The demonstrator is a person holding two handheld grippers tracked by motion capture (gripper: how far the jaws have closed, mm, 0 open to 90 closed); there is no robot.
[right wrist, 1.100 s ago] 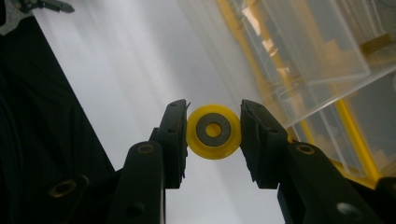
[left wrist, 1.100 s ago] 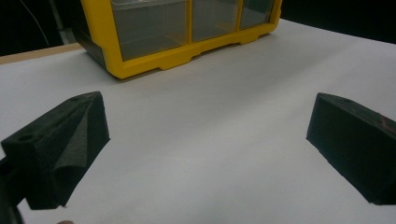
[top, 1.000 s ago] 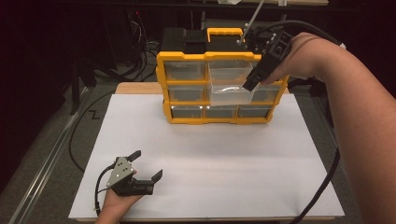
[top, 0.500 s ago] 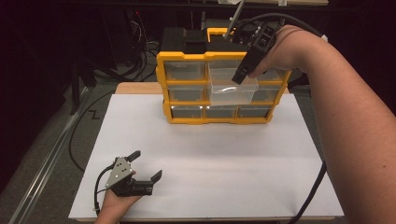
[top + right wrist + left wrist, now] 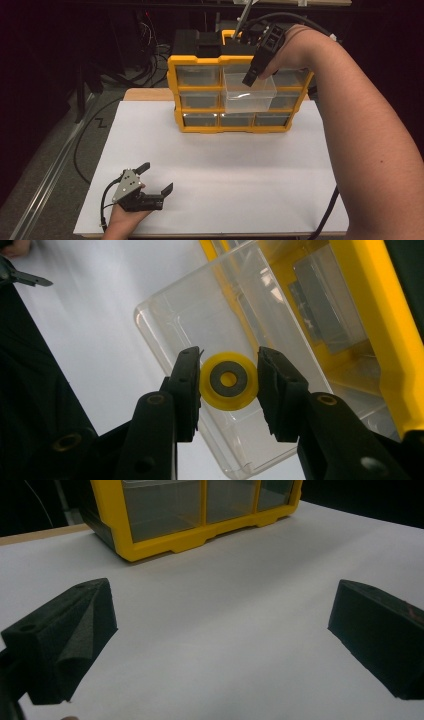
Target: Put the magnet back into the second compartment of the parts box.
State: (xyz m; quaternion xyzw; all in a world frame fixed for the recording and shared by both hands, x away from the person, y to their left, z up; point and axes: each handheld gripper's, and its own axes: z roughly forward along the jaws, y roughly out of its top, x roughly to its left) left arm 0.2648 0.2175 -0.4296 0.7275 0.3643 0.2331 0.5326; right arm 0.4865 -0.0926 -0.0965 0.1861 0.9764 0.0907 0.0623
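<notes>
Above the pulled-out clear drawer [image 5: 249,93], at one o'clock on the table, a yellow disc [image 5: 229,381] is pinched by the right gripper [image 5: 229,385]; release is best made centred over the drawer, low. The left gripper [image 5: 156,178] rests wide open at seven o'clock.

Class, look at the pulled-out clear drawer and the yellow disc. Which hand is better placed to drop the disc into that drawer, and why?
Right. The right gripper is shut on the yellow disc, directly above the open clear drawer. The left gripper rests open on the white sheet, well away from the yellow organizer.
</notes>
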